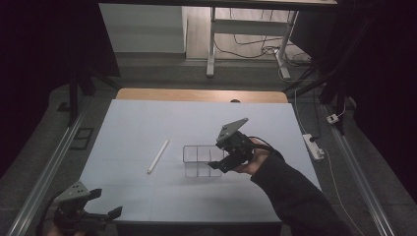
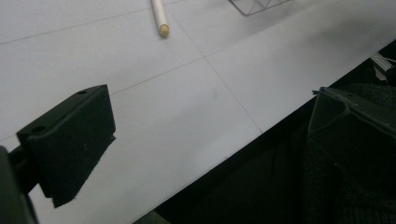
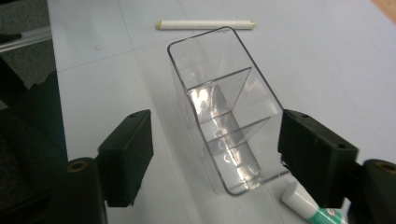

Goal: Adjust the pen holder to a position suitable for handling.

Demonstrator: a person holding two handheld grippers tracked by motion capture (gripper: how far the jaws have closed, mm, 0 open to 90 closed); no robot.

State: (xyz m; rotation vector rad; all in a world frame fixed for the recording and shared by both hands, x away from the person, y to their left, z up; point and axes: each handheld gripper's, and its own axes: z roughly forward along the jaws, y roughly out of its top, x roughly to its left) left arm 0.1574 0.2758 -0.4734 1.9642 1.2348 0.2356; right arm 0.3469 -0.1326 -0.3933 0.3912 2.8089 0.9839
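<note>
**Clear three-compartment organizer between spread jaws of the right claw**

At the near left corner of the white counter (image 1: 196, 196), the left claw (image 1: 105, 204) was seen hanging over the edge, its jaws set wide apart with nothing between them. In the left gripper view one black pad lay over the counter and the other stood off the edge, above dark cloth.

Further right, a white stick (image 1: 158, 156) with tan ends lay flat on the counter, slanted, well apart from both claws.

Just right of it, near the counter's middle, the clear plastic organizer (image 1: 200, 161) stood on the counter, its three compartments in a row. All three were seen to be empty in the right gripper view (image 3: 224, 126).

At the organizer's right end the right claw (image 1: 222, 163) was held by a hand in a dark sleeve. Its jaws stood wide, flanking the near end of the organizer, no pad pressed against it. A white tube (image 3: 306, 203) with green print lay by the right pad, just beside the organizer's near corner.
</note>
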